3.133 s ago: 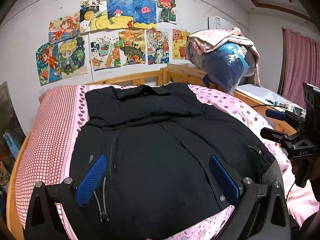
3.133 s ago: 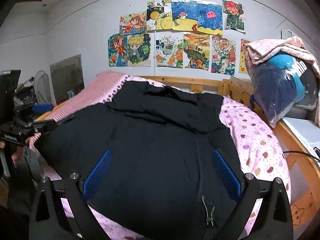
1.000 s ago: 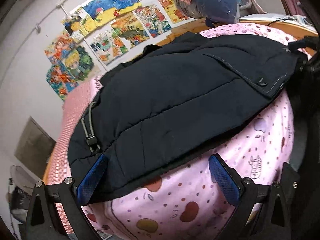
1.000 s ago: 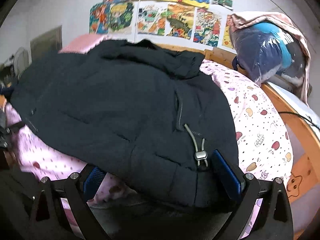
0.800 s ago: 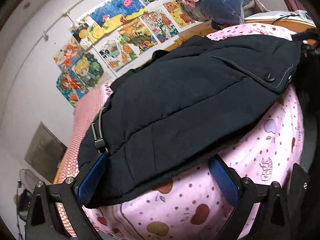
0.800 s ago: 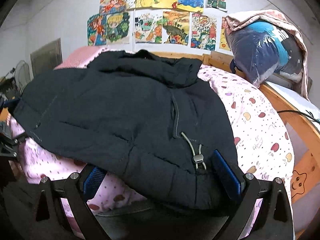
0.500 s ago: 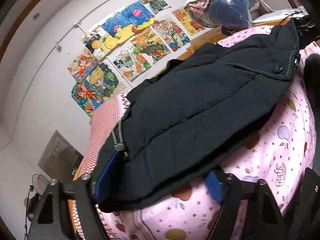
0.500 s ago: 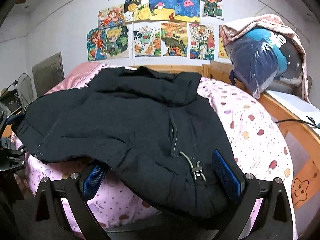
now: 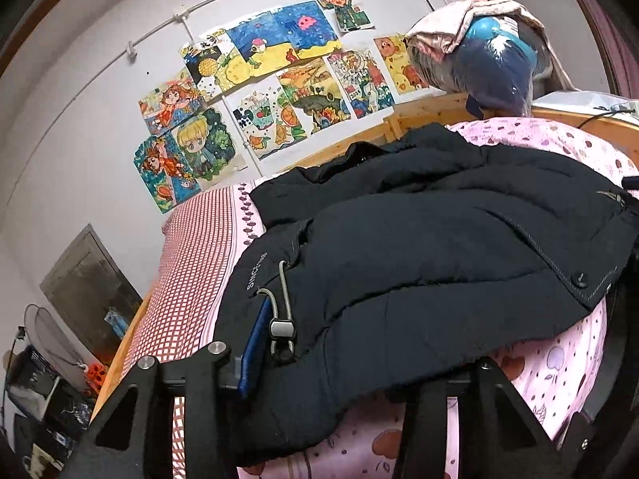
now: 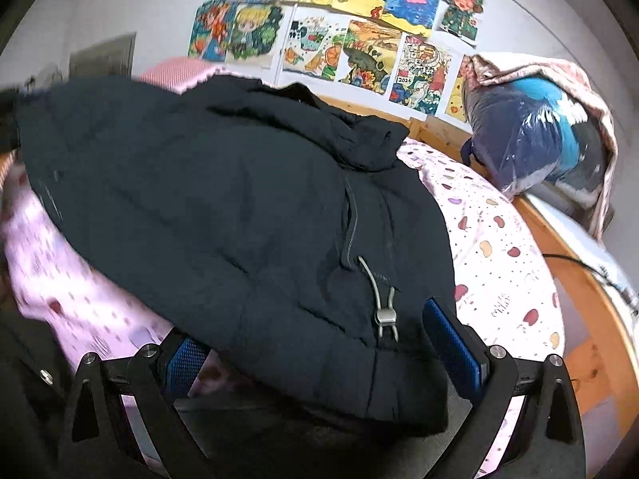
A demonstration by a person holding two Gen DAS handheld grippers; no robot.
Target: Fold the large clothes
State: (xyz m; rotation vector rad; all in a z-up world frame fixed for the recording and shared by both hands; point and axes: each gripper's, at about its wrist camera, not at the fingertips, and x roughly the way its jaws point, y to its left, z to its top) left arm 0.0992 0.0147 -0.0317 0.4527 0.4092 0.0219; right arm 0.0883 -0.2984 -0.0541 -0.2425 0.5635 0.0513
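Now both grippers are down at the hem of the dark padded jacket [image 9: 419,247], which lies spread on the pink spotted bedspread [image 10: 495,247], collar toward the wall of drawings [image 9: 271,92]. The left gripper [image 9: 343,363] has its fingers drawn together on the hem corner beside the grey drawcord toggle [image 9: 281,329]; one blue pad shows pressed against the cloth, the other is buried under it, and the hem is lifted clear of the bedspread there. The right gripper [image 10: 319,343] is at the other hem corner, beside its own toggle [image 10: 385,315]; its blue pads stand wide with the hem draped between and over them, so whether it is truly biting I cannot tell. This jacket looks bulky and quilted, soft but springy, likely to puff back open after a fold, and the smooth shell may slip. I'd judge the stitched hem edge close to the toggles the best hold, taking both layers, not the loose cord. Far beyond the jacket, a plastic-wrapped bundle [image 10: 531,139] sits clear of the work.
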